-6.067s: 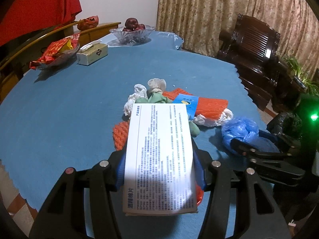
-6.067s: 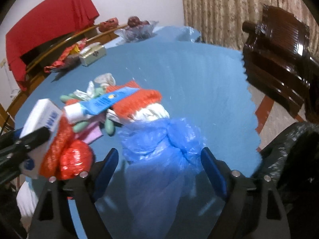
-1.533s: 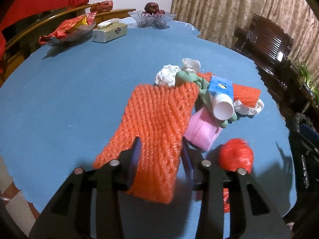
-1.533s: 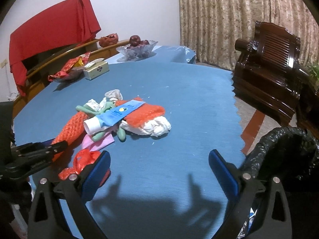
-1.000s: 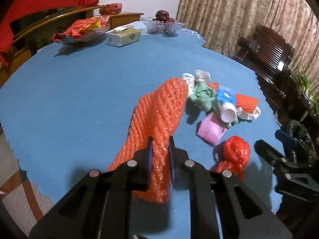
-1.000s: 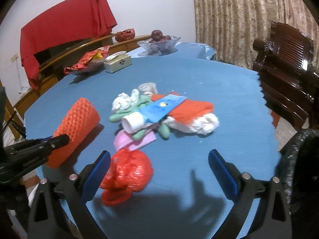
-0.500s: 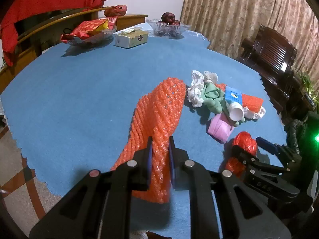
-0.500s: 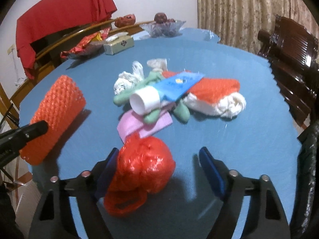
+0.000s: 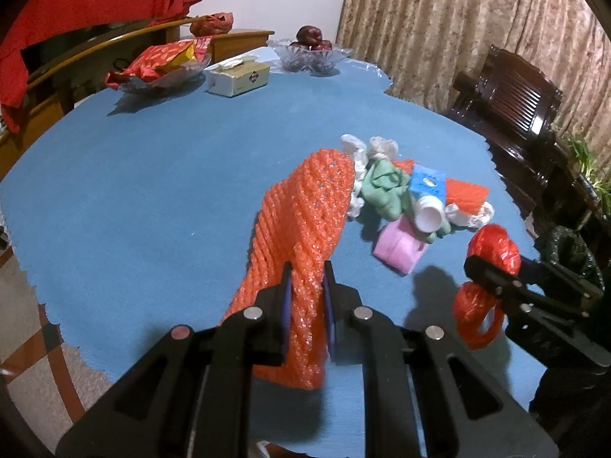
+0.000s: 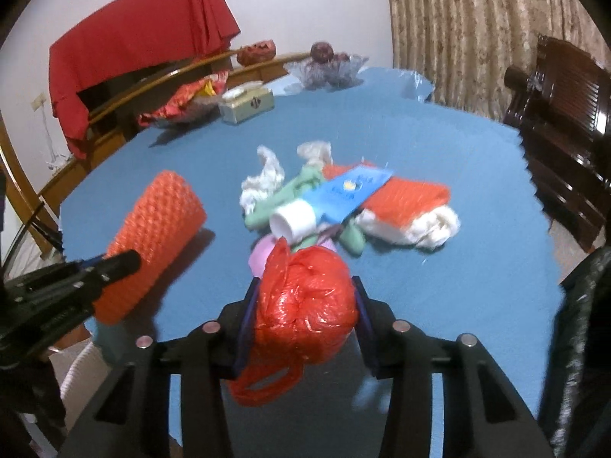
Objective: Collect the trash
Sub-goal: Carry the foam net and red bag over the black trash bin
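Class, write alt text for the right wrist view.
The right hand-held gripper is shut on a crumpled red plastic bag above a blue table. Behind lies mixed trash; at left, the left hand-held gripper holds an orange foam net.

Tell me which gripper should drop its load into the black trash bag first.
Right, probably. The right gripper is shut on the red plastic bag, and the black trash bag sits just to its right. The left gripper, clamped on the orange foam net, is farther from that bag.
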`<state>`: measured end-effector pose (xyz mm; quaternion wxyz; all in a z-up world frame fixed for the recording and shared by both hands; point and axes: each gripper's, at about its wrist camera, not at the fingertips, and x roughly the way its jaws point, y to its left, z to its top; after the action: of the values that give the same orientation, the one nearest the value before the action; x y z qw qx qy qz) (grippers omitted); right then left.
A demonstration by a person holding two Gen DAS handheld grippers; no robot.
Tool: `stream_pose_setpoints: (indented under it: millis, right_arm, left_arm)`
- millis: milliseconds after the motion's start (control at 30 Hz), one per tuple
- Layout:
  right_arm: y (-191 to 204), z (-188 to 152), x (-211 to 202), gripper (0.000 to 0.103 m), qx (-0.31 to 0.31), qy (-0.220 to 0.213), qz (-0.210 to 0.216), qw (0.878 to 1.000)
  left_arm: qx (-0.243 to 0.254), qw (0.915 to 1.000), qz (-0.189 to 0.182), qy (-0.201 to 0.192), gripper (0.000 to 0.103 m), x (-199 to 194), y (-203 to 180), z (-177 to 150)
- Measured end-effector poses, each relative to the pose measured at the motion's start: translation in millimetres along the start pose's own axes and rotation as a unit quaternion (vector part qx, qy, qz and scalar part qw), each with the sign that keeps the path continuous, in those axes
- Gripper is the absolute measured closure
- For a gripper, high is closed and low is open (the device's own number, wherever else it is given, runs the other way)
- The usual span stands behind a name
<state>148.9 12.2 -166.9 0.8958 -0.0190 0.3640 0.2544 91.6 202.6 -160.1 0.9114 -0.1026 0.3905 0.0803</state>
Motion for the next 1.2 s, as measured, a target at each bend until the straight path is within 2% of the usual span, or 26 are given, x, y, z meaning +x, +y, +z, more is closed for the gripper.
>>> stream_pose_setpoints:
  millis: [633,1000,1200]
  right_arm:
    - [-39.5,21.5,-89.3,0.058,0.018,-0.069,-0.029,0.997]
    - [-87.0,18.7,-136.2,0.058,0.049,-0.101,-0.066,0.991]
    - [-120.2,8.1,-160.8,0.058,0.066,-0.109,-0.1,0.987]
  left_arm:
    - [0.047,0.9965,-0.058,-0.037,0.09,-37.5,-83.7,16.0]
    - [0.092,0.9892,-0.102,-0.052,0.09,-57.1,-145.2,20.2]
    - [0.118,0.9828,-0.132,-0.053,0.09,-60.7,-183.5,19.4]
